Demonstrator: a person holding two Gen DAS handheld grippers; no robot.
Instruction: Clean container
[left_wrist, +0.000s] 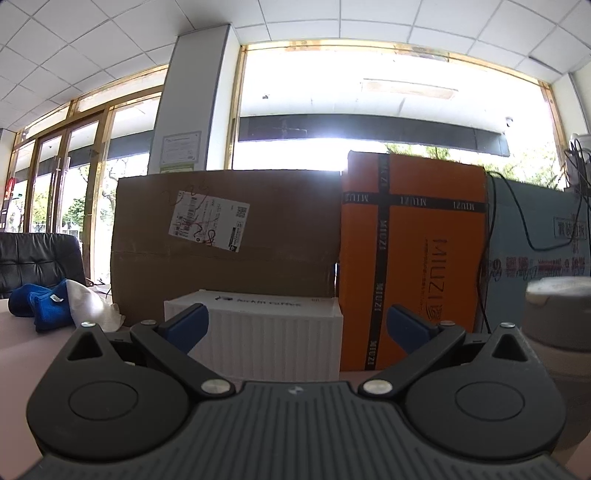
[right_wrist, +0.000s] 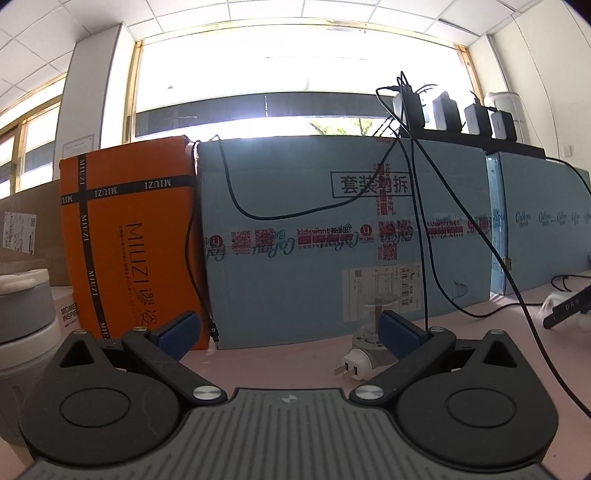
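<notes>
A grey-white lidded container stands on the pink table, at the right edge of the left wrist view (left_wrist: 557, 317) and the left edge of the right wrist view (right_wrist: 26, 332). My left gripper (left_wrist: 297, 328) is open and empty, left of the container, facing a white box. My right gripper (right_wrist: 286, 330) is open and empty, right of the container. A blue cloth (left_wrist: 40, 308) lies at the far left of the table, beside a white cloth (left_wrist: 90, 306).
A brown carton (left_wrist: 225, 236), an orange MIUZI box (left_wrist: 413, 258) and blue cartons (right_wrist: 332, 240) line the back. A white box (left_wrist: 266, 332) stands before the brown carton. A white plug adapter (right_wrist: 364, 356) and black cables (right_wrist: 424, 229) lie at right.
</notes>
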